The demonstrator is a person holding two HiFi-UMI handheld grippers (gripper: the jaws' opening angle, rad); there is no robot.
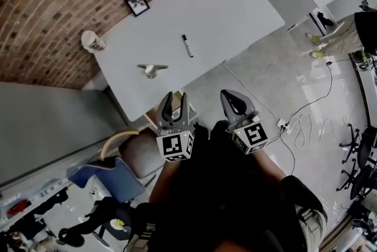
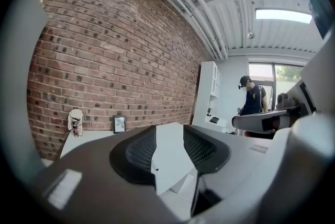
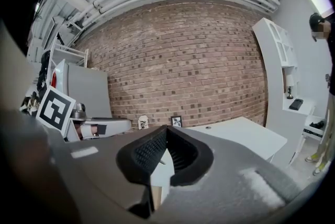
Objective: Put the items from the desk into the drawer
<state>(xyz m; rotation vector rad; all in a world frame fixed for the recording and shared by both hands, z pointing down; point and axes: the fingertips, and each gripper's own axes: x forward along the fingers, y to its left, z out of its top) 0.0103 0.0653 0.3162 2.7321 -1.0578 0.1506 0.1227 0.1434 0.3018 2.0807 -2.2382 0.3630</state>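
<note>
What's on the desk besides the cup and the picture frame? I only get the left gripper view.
Observer: The head view shows a black marker lying near the middle of the desk.
Operator: Anything else?
Observer: A small grey metal item sits nearer the front edge. I can't tell what it is.
Operator: Right gripper?
Observer: The right gripper has its jaws together, with nothing between them.
</note>
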